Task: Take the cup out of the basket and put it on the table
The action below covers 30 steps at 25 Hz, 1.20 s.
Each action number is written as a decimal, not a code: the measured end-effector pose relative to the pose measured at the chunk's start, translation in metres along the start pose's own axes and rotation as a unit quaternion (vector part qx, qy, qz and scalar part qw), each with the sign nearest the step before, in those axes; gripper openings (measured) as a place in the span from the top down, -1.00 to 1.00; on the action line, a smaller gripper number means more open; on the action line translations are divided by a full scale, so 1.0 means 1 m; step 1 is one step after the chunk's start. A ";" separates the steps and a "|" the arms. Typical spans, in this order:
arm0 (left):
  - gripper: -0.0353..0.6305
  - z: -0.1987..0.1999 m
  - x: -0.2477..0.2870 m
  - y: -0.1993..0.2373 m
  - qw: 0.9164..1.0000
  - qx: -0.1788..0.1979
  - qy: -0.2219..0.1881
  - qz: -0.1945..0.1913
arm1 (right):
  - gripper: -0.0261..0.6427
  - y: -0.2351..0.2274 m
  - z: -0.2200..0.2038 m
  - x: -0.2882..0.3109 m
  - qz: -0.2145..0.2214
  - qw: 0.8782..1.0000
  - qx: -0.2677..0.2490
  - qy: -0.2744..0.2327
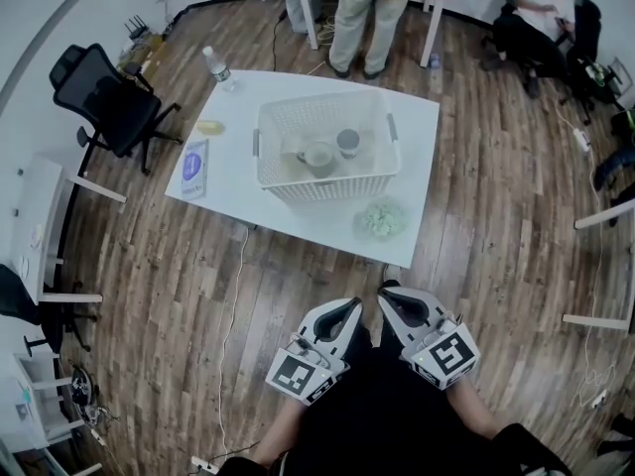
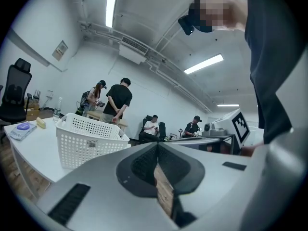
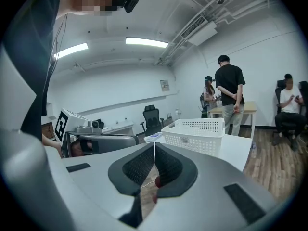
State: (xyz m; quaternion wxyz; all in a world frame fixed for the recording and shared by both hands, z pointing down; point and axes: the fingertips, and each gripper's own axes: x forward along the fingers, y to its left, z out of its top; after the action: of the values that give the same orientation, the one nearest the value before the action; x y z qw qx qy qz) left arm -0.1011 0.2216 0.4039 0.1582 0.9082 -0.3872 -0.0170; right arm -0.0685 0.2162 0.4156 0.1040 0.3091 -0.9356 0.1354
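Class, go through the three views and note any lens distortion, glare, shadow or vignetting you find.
Head view: fisheye bows the floor planks; the light is even and the table casts a soft shadow. Left gripper view: the ceiling light strip blows out white; the basket is sharp. Right gripper view: corners darken, straight walls curve.

Head cam sits high and looks steeply down: left claw (image 1: 349,308) and right claw (image 1: 387,297) at the bottom edge, desk (image 1: 248,191) and basket (image 1: 327,184) well ahead of them. Each claw cam rides low behind its own jaws and looks along them, tilted up, so plenty of ceiling (image 2: 144,18) shows. Basket sits ahead-left of the left claw, ahead-right of the right one. All three views share the desk, the basket and a standing person (image 1: 365,8). Neither claw cam is near the desk.
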 end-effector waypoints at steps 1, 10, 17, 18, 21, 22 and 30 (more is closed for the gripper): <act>0.86 0.002 0.006 0.003 1.000 -0.003 -0.002 0.002 | 0.85 -0.007 0.002 0.003 0.002 1.000 -0.001 0.001; 0.86 0.033 0.082 0.027 0.999 0.001 -0.011 0.043 | 0.85 -0.093 0.039 0.026 0.041 0.999 -0.019 -0.008; 0.86 0.045 0.141 0.038 0.996 -0.007 -0.014 0.089 | 0.85 -0.149 0.054 0.034 0.083 0.996 -0.026 -0.005; 0.86 0.048 0.146 0.038 0.996 -0.008 -0.013 0.093 | 0.85 -0.155 0.057 0.036 0.089 0.996 -0.027 -0.002; 0.86 0.051 0.155 0.043 0.995 -0.010 -0.011 0.102 | 0.85 -0.171 0.063 0.045 0.095 0.995 -0.041 0.000; 0.86 0.051 0.156 0.046 0.994 -0.009 -0.010 0.104 | 0.85 -0.176 0.064 0.050 0.093 0.994 -0.049 0.001; 0.86 0.051 0.139 0.090 0.992 0.001 -0.008 0.128 | 0.84 -0.179 0.073 0.122 0.092 0.966 -0.232 0.073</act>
State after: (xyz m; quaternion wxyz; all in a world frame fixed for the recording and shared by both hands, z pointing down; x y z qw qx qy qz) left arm -0.0747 0.0509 0.3957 0.1554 0.8510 -0.5017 -0.0033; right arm -0.0645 -0.0125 0.4144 0.2281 0.1783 -0.9557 -0.0539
